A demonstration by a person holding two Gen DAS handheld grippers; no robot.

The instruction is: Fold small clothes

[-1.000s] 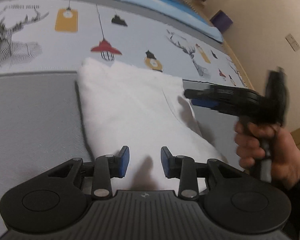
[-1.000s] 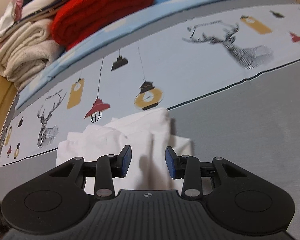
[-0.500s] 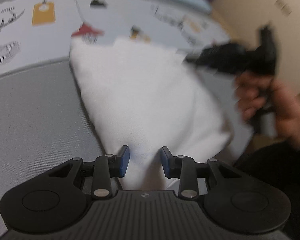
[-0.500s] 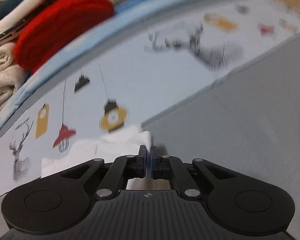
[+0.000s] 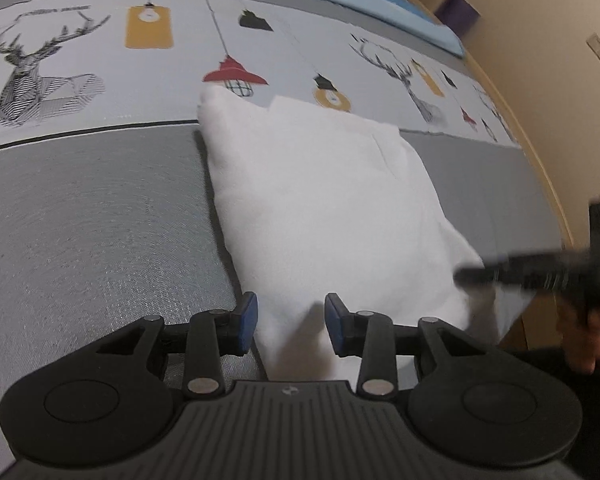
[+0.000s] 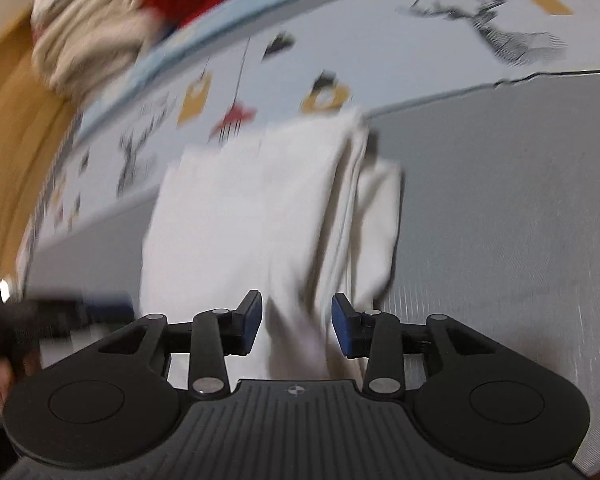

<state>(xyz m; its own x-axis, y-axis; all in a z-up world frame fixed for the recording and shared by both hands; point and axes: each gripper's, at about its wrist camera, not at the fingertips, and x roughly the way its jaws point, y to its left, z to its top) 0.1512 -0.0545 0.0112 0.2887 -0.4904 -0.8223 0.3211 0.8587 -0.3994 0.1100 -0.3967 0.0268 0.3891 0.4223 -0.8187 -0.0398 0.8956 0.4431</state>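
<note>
Left wrist view: the white garment (image 5: 324,204) lies folded on the bed cover (image 5: 100,220), mostly on the plain grey band, its far edge reaching onto the pale printed strip with deer heads, hanging lamps and yellow tags. It forms a thick, roughly 4-sided packet, narrower toward the camera. The left gripper (image 5: 291,322) hangs over the packet's near end with its 2 blue pads spread; white cloth shows in the gap, but neither pad presses on it. Its jaws have just been opening a little. At the right edge the right gripper (image 5: 500,274) appears as a dark blurred bar, its tips at the packet's right-hand corner, with the person's hand (image 5: 592,328) around the grip below it. No box, basket or other container shows here.

Right wrist view: the picture is smeared by motion. The same garment (image 6: 260,208) lies ahead on the grey band, with stacked layers showing along its right side. The right gripper (image 6: 297,322) has its 2 pads apart; its jaws have just been opening, and folds of cloth sit in the gap, free of both pads. At far left the left gripper (image 6: 112,308) is a dark blur. At the top left lies a heap of beige and red textiles (image 6: 112,12), loose on the bed rather than in any container.
</note>
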